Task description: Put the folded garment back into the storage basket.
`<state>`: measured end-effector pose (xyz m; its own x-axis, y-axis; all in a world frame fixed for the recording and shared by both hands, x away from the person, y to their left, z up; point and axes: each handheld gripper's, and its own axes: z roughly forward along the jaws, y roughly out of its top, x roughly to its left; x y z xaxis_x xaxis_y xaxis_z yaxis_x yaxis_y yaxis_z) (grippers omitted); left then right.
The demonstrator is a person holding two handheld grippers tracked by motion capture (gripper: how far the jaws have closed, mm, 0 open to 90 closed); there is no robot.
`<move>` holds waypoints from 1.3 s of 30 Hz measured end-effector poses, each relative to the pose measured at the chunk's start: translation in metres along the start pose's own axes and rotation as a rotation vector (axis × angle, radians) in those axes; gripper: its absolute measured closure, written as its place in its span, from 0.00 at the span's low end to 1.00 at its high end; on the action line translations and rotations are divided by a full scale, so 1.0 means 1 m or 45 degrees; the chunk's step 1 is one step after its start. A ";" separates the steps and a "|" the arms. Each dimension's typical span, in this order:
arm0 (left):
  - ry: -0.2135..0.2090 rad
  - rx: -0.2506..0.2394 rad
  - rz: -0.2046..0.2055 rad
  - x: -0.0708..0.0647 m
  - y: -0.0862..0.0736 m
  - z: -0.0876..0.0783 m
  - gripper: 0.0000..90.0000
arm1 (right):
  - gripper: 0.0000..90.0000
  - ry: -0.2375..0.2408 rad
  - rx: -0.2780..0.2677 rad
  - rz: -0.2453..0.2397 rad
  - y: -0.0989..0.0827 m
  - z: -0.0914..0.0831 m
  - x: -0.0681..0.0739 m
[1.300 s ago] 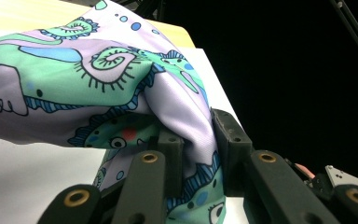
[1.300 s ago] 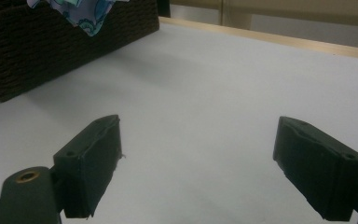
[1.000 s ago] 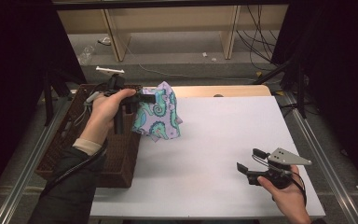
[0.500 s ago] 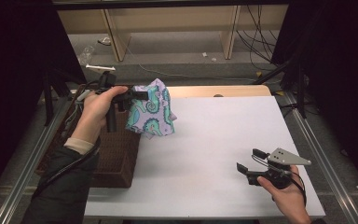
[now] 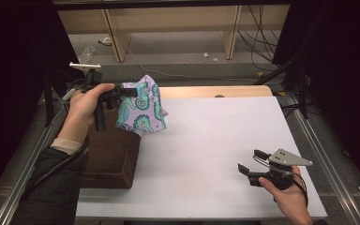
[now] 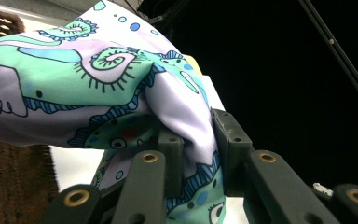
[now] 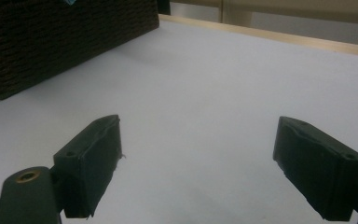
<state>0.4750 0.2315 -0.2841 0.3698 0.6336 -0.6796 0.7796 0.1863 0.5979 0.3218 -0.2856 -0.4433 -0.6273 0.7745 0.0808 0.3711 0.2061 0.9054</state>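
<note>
High view: one seahorse-print cloth (image 5: 140,107) hangs pinched in the left gripper (image 5: 122,91) above one wicker basket (image 5: 110,157) (dark brown); the right gripper (image 5: 251,171) rests on the white counter (image 5: 206,140), jaws wide apart.

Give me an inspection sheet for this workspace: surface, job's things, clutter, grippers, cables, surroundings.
Surface: white table top with a wooden far edge, bare in the middle.
Job's things: seahorse-print cloth hangs in the air over the dark wicker basket at the table's left.
Clutter: nothing seen on the table.
Grippers: left gripper shut on the cloth; right gripper open, holding nothing, low over the table.
Cables: a black cable trails along the left sleeve; loose cables on the floor beyond.
Surroundings: wooden frame legs behind, dark curtains at both sides.
</note>
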 end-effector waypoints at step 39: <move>0.078 -0.111 -0.052 0.030 0.014 -0.060 0.82 | 0.18 -0.005 0.018 0.009 -0.002 0.001 -0.001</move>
<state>0.4663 0.2983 -0.2707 0.3051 0.6683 -0.6784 0.7453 0.2759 0.6070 0.3225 -0.2858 -0.4457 -0.6222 0.7782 0.0855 0.3851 0.2092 0.8988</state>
